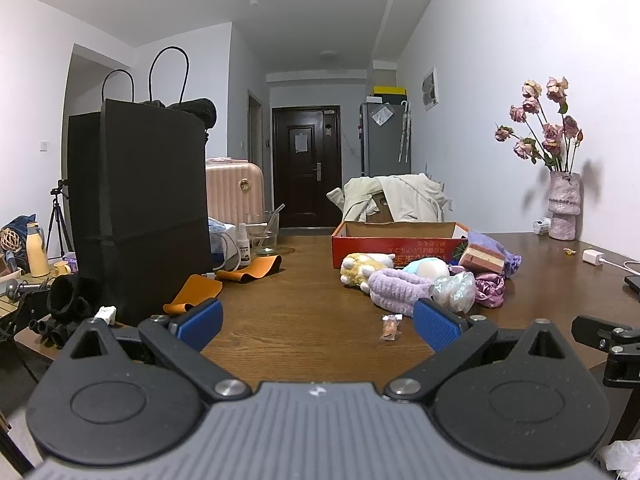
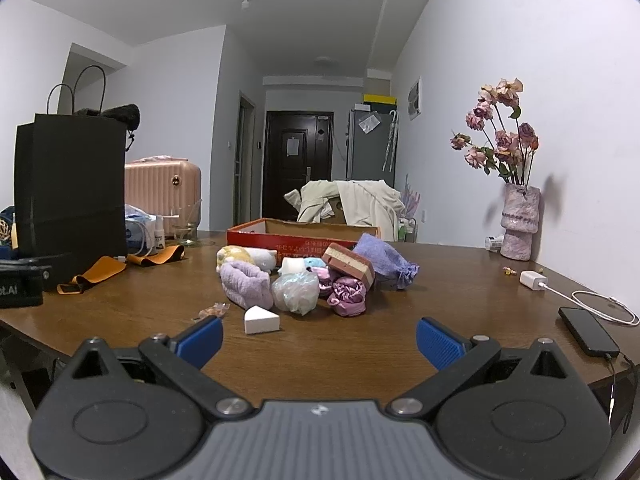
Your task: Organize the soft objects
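Both of my hand-held grippers hover low over the near edge of the wooden counter (image 2: pixel 360 344): the left hand-held gripper (image 1: pixel 318 326) and the right hand-held gripper (image 2: pixel 319 338) each have their blue pads spread wide apart and hold nothing. The soft things sit in a heap mid-counter, just in front of the red cardboard box (image 2: pixel 280 236): a lilac fluffy band (image 2: pixel 246 288), a yellow plush toy (image 1: pixel 362 266), a crinkled plastic bundle (image 2: pixel 296 292), a layered pink sponge (image 2: pixel 348 264), a purple satin scrunchie (image 2: pixel 348 296), and a lavender drawstring pouch (image 2: pixel 384 258). A white wedge (image 2: pixel 261 321), possibly a makeup sponge, lies apart from the heap, nearer my right hand-held gripper, beside a small crumpled wrapper (image 2: pixel 212 312).
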A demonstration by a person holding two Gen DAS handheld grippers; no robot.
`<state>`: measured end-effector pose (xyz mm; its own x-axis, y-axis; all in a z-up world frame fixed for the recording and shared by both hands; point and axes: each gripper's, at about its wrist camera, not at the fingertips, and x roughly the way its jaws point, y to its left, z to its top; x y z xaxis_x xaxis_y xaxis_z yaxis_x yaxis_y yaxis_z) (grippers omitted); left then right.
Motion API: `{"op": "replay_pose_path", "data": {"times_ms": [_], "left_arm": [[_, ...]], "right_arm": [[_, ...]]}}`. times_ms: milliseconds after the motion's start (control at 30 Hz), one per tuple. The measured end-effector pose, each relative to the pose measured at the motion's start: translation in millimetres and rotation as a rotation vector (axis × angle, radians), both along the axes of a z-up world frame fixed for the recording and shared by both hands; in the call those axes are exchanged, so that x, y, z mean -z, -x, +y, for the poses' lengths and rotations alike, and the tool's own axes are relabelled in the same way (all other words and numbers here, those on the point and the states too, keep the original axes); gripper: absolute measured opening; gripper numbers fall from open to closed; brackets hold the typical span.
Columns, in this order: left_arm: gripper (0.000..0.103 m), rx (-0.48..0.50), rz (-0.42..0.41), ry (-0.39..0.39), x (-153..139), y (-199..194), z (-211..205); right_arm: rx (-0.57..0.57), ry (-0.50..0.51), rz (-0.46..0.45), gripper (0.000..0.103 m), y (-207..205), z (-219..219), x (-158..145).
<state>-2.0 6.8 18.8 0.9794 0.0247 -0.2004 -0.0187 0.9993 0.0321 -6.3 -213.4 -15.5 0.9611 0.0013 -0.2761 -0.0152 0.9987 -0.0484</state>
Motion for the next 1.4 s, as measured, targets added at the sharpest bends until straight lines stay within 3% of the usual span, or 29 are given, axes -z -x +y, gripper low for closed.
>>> {"op": "replay_pose_path", "data": {"times_ms": [633, 1233, 1400], "left_arm": [[0.103, -0.011, 0.008, 0.002, 0, -5, 0], [0.103, -0.015, 0.058, -0.010, 6, -29, 0], [0.103, -0.007, 0.031, -0.044, 10, -40, -3]], "right_arm": [[-0.032, -0.030, -0.031, 0.103, -3, 2, -2], [-0.021, -0.067, -0.010, 0.103, -28, -5, 8], [-0.028, -0.097, -0.005, 0.103, -47, -12, 10]]}}
